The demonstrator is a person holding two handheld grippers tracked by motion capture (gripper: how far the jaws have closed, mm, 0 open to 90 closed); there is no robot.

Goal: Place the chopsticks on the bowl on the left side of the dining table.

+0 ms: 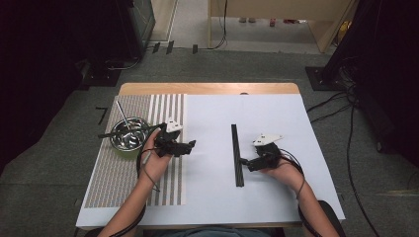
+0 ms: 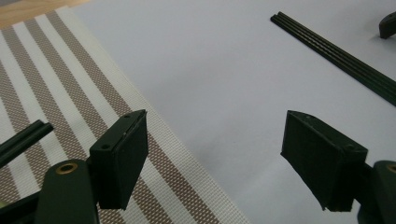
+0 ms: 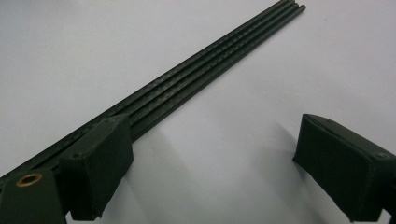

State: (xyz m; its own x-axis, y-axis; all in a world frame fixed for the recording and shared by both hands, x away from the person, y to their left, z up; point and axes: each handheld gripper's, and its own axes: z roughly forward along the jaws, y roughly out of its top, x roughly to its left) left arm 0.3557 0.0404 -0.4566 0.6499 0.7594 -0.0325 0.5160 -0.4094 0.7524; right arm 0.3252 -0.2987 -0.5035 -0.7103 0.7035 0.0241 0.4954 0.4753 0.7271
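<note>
A bundle of long black rods (image 1: 237, 155) lies on the white table top (image 1: 276, 118), pointing away from the person. My right gripper (image 1: 244, 162) rests low just right of the bundle's near half, jaws open. In the right gripper view the rods (image 3: 196, 77) run from lower left to upper right, and the left pad (image 3: 100, 163) stands right beside them; nothing sits in the right gripper (image 3: 212, 140). My left gripper (image 1: 190, 144) hovers open at the striped mat's right edge, pointing at the rods (image 2: 336, 51). The left gripper (image 2: 215, 140) holds nothing.
A brown-and-white striped placemat (image 1: 116, 182) covers the table's left side. On it stands a metal bowl (image 1: 129, 133) with a metal utensil (image 1: 123, 114) sticking out. The ends of two black sticks (image 2: 23, 137) show over the mat (image 2: 70, 84). Cables run over the floor at the right.
</note>
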